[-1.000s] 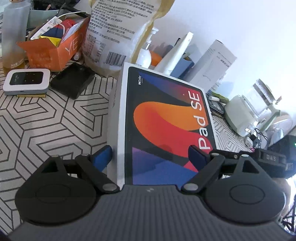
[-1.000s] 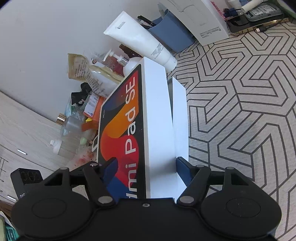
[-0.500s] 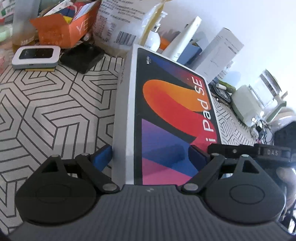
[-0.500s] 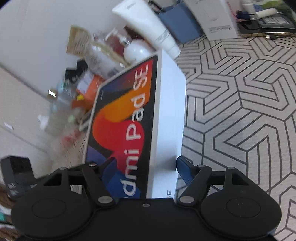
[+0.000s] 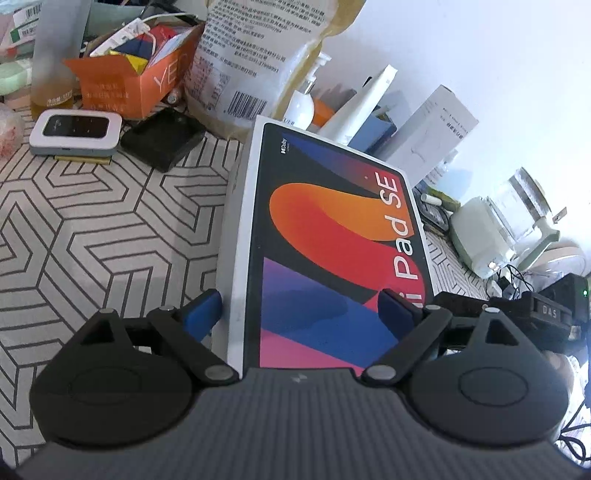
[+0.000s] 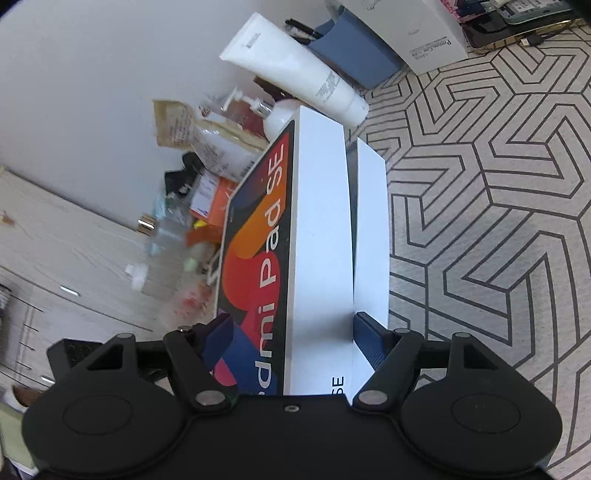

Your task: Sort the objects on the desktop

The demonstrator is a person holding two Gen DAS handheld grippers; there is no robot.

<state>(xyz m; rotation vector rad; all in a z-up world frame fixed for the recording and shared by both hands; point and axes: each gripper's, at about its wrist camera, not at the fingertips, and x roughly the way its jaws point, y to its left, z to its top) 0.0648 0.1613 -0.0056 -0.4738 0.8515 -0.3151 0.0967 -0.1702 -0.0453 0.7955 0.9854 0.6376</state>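
Observation:
A white tablet box (image 5: 332, 240) with a colourful orange, red and blue lid stands tilted on its long edge above the patterned tablecloth (image 5: 92, 221). My left gripper (image 5: 299, 306) straddles its near end. One blue pad lies against the white side and the other on the printed face, and the jaws are opening. The right wrist view shows the same tablet box (image 6: 321, 240) with its white lower part (image 6: 371, 240) slipped a little apart from the lid. My right gripper (image 6: 291, 332) is shut across both, one pad on the face and one on the lower part.
Behind the box stand an orange carton (image 5: 122, 85), a large printed bag (image 5: 258, 55), a pump bottle (image 5: 301, 107), a white tube (image 6: 295, 70) and a white carton (image 6: 406, 29). A white pocket device (image 5: 75, 129) and a black case (image 5: 162, 138) lie at the left. A glass kettle (image 5: 524, 206) stands at the far right.
The box rocked between the frames. Half a second ago its lower white part was hidden behind the lid in the right wrist view; now it shows beside the lid again. Both grippers stay around the box.

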